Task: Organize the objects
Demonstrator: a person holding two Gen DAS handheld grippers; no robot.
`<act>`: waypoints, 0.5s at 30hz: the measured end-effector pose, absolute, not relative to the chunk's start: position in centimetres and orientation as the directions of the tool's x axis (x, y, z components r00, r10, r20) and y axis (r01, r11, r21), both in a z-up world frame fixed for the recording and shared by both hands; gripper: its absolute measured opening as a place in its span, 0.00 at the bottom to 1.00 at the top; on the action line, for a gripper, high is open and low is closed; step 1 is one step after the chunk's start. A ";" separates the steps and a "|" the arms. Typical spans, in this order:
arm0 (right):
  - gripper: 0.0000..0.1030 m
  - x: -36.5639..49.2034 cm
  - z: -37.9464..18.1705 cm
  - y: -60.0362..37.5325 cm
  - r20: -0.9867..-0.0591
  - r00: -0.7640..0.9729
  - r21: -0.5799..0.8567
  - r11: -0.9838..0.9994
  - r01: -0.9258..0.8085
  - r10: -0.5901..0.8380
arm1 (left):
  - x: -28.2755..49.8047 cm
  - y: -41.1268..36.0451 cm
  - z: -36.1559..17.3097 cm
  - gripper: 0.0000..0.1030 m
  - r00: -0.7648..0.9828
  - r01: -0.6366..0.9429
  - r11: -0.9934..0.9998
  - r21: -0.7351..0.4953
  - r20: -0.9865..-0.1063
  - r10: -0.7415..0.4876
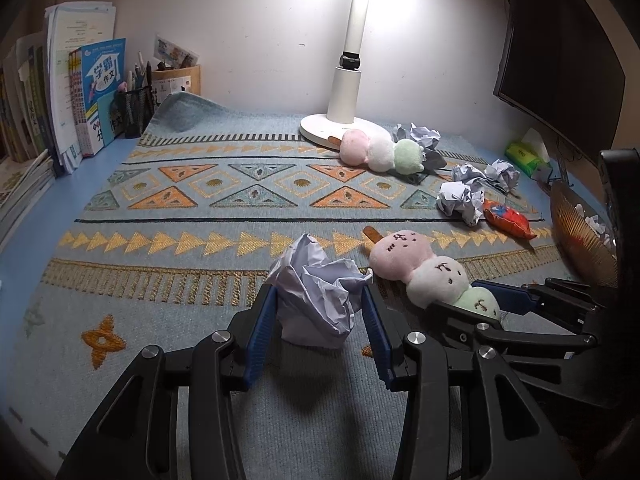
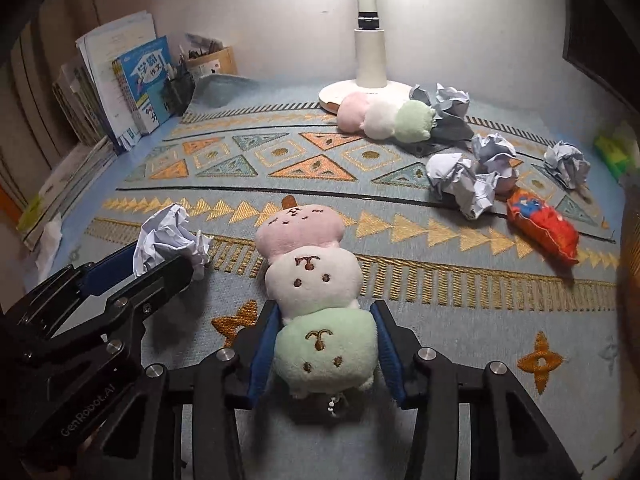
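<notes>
A crumpled white paper ball sits on the patterned mat, and my left gripper is shut on it, blue pads pressing both sides. The same paper ball and left gripper show at the left of the right wrist view. A plush three-ball skewer, pink, white and green, lies on the mat pointing away from me. My right gripper is shut on its green end ball. In the left wrist view that plush skewer lies to the right with the right gripper on it.
A second plush skewer lies by the white lamp base. Several crumpled papers and a red snack packet lie at right, near a woven basket. Books and a pen holder stand back left; a monitor is at right.
</notes>
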State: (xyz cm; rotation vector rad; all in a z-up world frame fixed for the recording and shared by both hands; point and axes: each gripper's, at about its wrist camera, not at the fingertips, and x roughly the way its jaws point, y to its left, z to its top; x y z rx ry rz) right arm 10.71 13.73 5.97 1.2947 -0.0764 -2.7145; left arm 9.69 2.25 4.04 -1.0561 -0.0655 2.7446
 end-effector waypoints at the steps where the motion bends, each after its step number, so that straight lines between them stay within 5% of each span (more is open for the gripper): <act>1: 0.44 11.2 6.6 14.4 -0.757 -0.640 0.107 -0.991 0.082 -0.135 | 9.9 2.6 4.4 0.40 -0.734 -0.161 -0.983 -0.094 -0.655 0.183; 9: 0.44 15.8 12.5 23.9 -0.661 -0.746 0.201 -0.976 -0.082 -0.074 | 12.7 9.3 9.5 0.40 -0.803 -0.262 -0.964 -0.042 -0.545 0.241; 15: 0.44 19.5 15.7 32.4 -0.601 -0.799 0.290 -0.936 -0.200 -0.016 | 12.4 15.2 11.6 0.40 -0.744 -0.399 -0.910 -0.116 -0.539 0.395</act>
